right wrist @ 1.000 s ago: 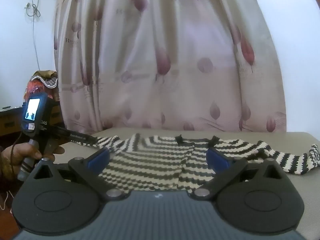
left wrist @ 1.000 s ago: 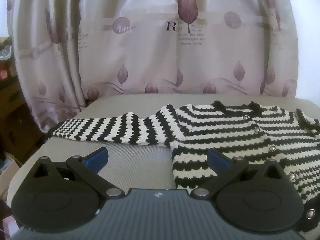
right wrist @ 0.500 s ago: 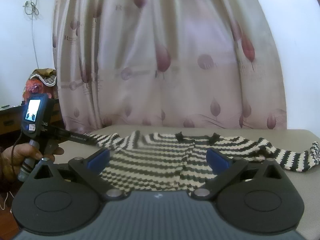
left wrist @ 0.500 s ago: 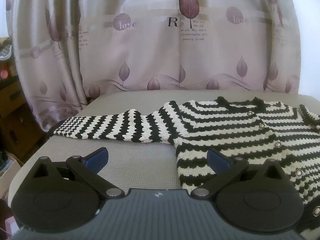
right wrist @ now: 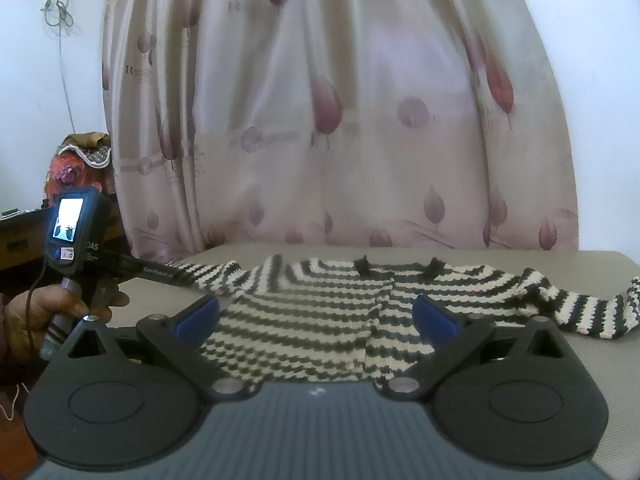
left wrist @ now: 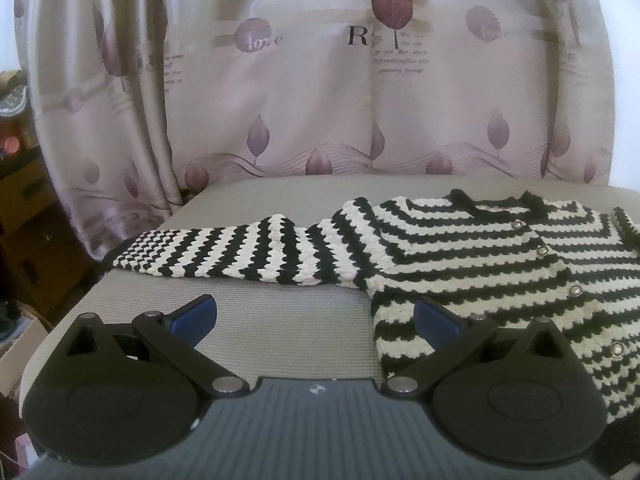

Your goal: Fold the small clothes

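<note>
A small black-and-white striped knitted cardigan (left wrist: 480,264) lies flat and face up on a grey tabletop (left wrist: 256,320), its front closed with a row of small round buttons (left wrist: 575,290) and its dark collar toward the far edge. In the left wrist view one sleeve (left wrist: 224,254) stretches straight out sideways to the tabletop's left edge; in the right wrist view the other sleeve (right wrist: 580,308) runs out to the right edge. The left tool (left wrist: 316,316) hovers just above the near part of the tabletop, its two blue-tipped fingers (left wrist: 196,312) spread wide apart and gripping nothing, one over bare surface and the other over the cardigan's lower hem. The right tool (right wrist: 318,314) is also spread wide and empty, held low over the cardigan's near hem with both fingers above the striped knit. At the left of the right wrist view a hand (right wrist: 52,308) holds the left tool's handle, whose small lit screen (right wrist: 68,218) faces the camera. Behind the tabletop hangs a pale pink curtain (left wrist: 320,80) printed with purple leaves and lettering.
</note>
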`<action>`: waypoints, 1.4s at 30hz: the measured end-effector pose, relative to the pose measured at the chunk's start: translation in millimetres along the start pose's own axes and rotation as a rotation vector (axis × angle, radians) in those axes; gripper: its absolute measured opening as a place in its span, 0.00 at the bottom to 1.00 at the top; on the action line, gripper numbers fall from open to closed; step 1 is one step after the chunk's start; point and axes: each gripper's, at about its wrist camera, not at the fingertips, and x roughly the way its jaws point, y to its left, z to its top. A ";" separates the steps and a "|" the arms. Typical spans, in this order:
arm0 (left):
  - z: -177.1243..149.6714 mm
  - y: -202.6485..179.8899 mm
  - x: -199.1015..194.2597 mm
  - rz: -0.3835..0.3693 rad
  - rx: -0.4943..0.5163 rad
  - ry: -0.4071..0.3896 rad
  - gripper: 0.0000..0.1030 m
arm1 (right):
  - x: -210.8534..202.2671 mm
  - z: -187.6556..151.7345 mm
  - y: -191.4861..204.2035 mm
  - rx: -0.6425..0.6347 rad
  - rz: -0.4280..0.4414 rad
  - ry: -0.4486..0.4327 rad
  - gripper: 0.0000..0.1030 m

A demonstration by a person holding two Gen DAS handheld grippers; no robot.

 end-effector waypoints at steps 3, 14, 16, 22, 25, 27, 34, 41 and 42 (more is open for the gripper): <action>-0.1 2.7 6.2 0.001 -0.008 0.010 1.00 | 2.9 -0.3 0.4 0.002 0.000 0.010 1.00; -4.9 8.8 24.6 0.012 -0.008 0.032 1.00 | 18.0 3.5 6.7 -0.007 0.007 0.051 1.00; -6.2 10.9 26.9 0.014 -0.008 0.032 1.00 | 20.9 3.7 7.4 -0.006 0.007 0.058 1.00; -6.8 13.1 33.3 0.015 -0.007 0.038 1.00 | 28.8 4.6 6.9 -0.004 0.010 0.072 1.00; -7.1 13.0 36.5 0.017 -0.001 0.040 1.00 | 30.5 4.3 8.4 -0.004 0.012 0.082 1.00; -7.2 12.7 38.3 0.017 0.002 0.042 1.00 | 31.7 4.1 8.4 -0.003 0.013 0.086 1.00; -8.0 11.6 43.6 0.016 0.009 0.048 1.00 | 35.5 3.5 7.7 0.001 0.013 0.098 1.00; -10.2 13.0 50.7 0.019 0.007 0.057 1.00 | 39.9 1.9 8.8 0.004 0.014 0.112 1.00; -10.6 13.4 51.9 0.020 0.007 0.060 1.00 | 40.9 1.7 9.0 0.005 0.015 0.115 1.00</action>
